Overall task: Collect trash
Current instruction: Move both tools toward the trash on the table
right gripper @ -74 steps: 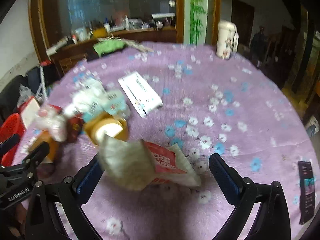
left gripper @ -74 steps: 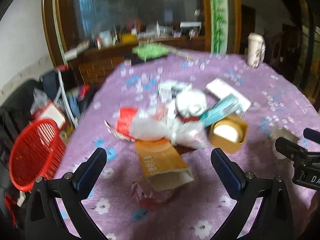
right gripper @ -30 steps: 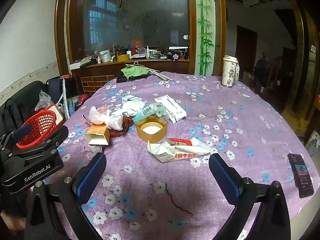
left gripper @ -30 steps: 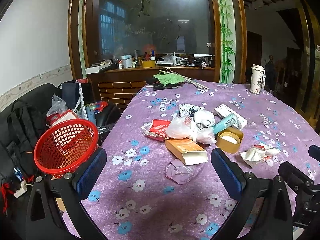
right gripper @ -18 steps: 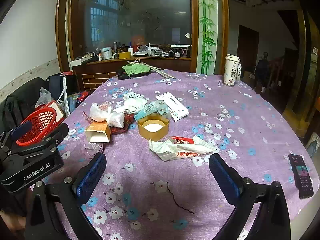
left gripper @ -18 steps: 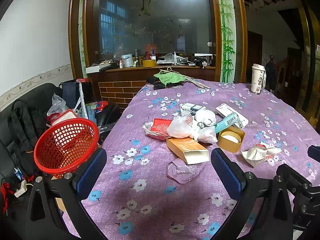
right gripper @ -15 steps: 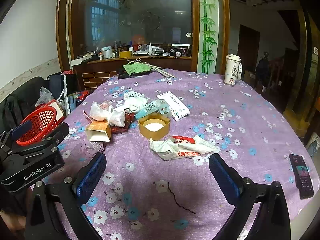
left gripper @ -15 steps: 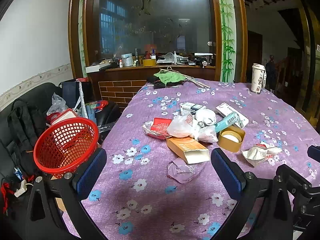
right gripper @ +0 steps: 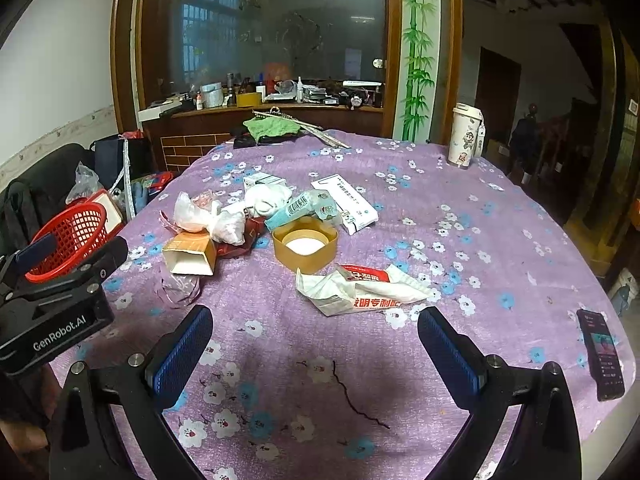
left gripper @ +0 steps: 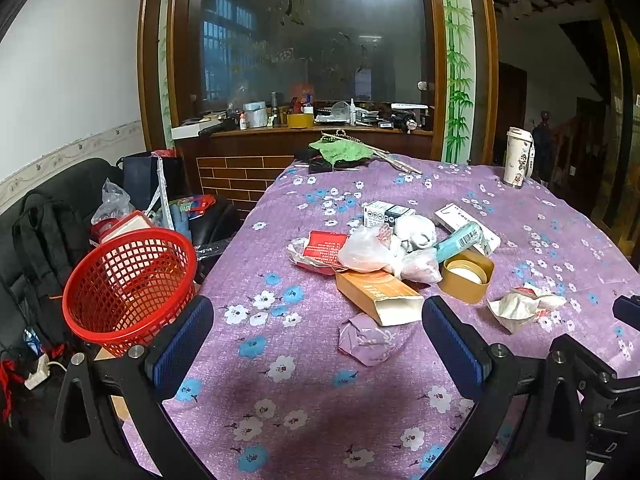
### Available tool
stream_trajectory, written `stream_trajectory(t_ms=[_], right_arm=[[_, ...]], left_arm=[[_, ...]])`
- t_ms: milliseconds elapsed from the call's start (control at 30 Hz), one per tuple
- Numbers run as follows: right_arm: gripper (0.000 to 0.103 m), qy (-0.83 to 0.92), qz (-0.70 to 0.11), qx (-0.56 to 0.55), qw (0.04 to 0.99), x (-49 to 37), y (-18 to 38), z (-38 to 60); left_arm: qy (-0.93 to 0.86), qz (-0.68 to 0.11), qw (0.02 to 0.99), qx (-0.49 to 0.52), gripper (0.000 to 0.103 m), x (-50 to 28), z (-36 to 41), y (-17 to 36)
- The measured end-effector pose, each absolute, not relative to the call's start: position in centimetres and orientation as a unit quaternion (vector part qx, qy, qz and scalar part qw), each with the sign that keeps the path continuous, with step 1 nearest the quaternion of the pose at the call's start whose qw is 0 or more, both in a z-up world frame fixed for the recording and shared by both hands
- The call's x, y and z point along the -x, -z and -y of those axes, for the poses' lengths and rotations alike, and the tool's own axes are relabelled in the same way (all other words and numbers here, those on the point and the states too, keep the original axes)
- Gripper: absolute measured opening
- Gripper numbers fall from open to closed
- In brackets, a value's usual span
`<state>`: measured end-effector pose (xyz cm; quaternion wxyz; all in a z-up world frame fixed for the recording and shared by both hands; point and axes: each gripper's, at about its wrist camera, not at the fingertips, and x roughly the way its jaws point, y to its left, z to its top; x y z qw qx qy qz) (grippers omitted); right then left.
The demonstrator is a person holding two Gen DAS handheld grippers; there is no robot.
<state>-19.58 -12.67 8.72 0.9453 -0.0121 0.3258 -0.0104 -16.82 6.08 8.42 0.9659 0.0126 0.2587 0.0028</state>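
- Since 2.5 s ago both hand-held grippers have been drawn back from the trash pile; over the last half second almost nothing has been shifted.
- Trash is heaped near the middle of the table (left gripper: 280, 380), on a purple floral cloth: an orange carton (left gripper: 378, 295) lying on its side with its open end toward the camera, white plastic bags (left gripper: 366, 250) resting over its far end, a red packet (left gripper: 322, 245) to the left of them.
- A crumpled purple wrapper (left gripper: 368, 340) is seen just in front of the carton, apart from the heap.
- A roll of brown tape (right gripper: 305, 249) lies flat at the right of the heap; a torn white-and-red wrapper (right gripper: 360, 290) lies just in front of it.
- The left hand-held gripper (left gripper: 316, 344) is held wide apart and empty, above the table's near edge.
- The right hand-held gripper (right gripper: 314, 346) is likewise spread wide, nothing held, short of the torn wrapper.
- A red mesh basket (left gripper: 128, 284) stands beside the table's left edge, off the cloth.
- A dark phone (right gripper: 602, 354) lies at the right edge; a white tumbler (right gripper: 464, 136) stands upright at the far side.
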Motion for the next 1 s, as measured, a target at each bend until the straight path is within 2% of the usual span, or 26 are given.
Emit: stream_trajectory(t_ms=[1000], right_arm=[[0.103, 0.01, -0.349, 0.021, 0.937, 18.4, -7.1, 13.0]], left_arm=[[0.026, -0.29, 0.956, -0.033, 0.103, 15.2, -4.2, -7.0]])
